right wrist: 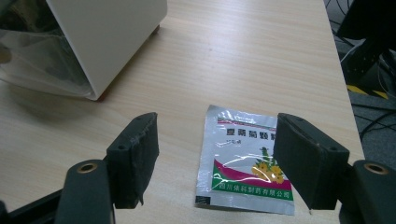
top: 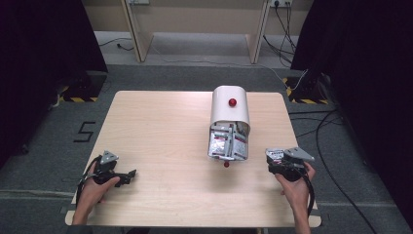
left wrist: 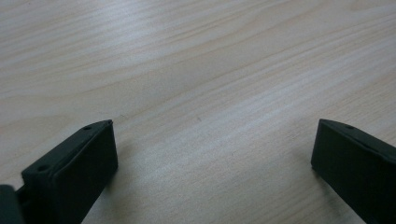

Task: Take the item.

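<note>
A white rounded box (top: 230,109) with a red knob (top: 232,102) lies on its side at the middle right of the wooden table (top: 160,131). Its open front shows several silver sachets (top: 227,142). One silver sachet (right wrist: 247,161) with green, red and yellow print lies flat on the table by the right edge. My right gripper (right wrist: 217,158) is open, one jaw on either side of this sachet and not closed on it. In the high view the right gripper (top: 278,161) sits just behind that sachet (top: 273,153). My left gripper (top: 129,175) rests open at the front left, over bare wood (left wrist: 212,163).
A clear flap (right wrist: 32,65) hangs out from the white box (right wrist: 107,37) onto the table, with a small red knob (top: 226,165) at its tip. The table's right edge (right wrist: 345,93) is close to the sachet. Cables and dark curtains surround the table.
</note>
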Action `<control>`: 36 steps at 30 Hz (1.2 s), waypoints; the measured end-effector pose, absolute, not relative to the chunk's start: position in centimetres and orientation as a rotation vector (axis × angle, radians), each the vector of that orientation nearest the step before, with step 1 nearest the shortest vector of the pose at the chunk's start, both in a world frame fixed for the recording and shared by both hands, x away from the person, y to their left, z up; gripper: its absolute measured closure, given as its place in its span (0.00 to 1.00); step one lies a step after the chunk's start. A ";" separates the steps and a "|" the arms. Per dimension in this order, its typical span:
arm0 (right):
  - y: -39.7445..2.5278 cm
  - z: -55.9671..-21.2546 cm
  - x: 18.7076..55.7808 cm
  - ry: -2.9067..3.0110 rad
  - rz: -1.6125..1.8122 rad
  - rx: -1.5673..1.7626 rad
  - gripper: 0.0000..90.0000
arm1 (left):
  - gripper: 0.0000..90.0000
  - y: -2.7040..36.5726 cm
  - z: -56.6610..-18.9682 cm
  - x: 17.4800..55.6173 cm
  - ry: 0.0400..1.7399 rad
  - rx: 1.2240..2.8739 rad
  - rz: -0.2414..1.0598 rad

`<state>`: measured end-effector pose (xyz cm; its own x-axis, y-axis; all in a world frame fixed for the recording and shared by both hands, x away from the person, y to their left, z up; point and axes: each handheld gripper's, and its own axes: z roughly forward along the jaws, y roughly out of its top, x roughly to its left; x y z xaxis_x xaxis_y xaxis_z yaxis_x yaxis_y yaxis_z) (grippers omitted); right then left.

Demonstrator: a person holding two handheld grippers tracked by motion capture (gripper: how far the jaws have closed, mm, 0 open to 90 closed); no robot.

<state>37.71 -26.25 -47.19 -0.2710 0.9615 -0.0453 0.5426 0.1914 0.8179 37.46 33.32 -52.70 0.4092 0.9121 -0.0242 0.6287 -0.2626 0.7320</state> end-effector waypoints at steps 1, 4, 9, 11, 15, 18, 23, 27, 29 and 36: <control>-26.2 -47.1 37.6 1.899 0.949 1.402 0.35 | 0.00 33.3 -52.7 37.5 1.305 1.997 0.541; -26.1 -47.0 37.4 1.901 0.961 1.402 0.34 | 0.00 33.3 -52.7 37.5 1.306 1.997 0.540; -25.7 -47.0 37.0 1.910 0.974 1.396 0.33 | 0.00 33.3 -52.7 37.5 1.305 1.997 0.540; -25.6 -47.0 36.9 1.912 0.975 1.393 0.33 | 0.00 33.3 -52.7 37.5 1.306 1.997 0.541; -25.3 -46.9 36.6 1.914 0.980 1.388 0.31 | 0.00 33.3 -52.7 37.4 1.305 1.997 0.540; -25.2 -46.9 36.4 1.917 0.986 1.376 0.30 | 0.00 33.4 -52.7 37.4 1.304 1.997 0.540; -24.7 -47.1 35.7 1.936 0.996 1.358 0.28 | 0.00 33.4 -52.7 37.4 1.303 1.997 0.539; -24.7 -47.4 35.0 1.939 1.006 1.360 0.27 | 0.00 33.4 -52.7 37.4 1.303 1.997 0.539; -24.8 -47.4 34.5 1.943 1.008 1.359 0.27 | 0.00 33.4 -52.7 37.4 1.303 1.997 0.539; -25.1 -47.6 33.4 1.936 1.033 1.360 0.26 | 0.00 33.4 -52.7 37.4 1.305 1.996 0.539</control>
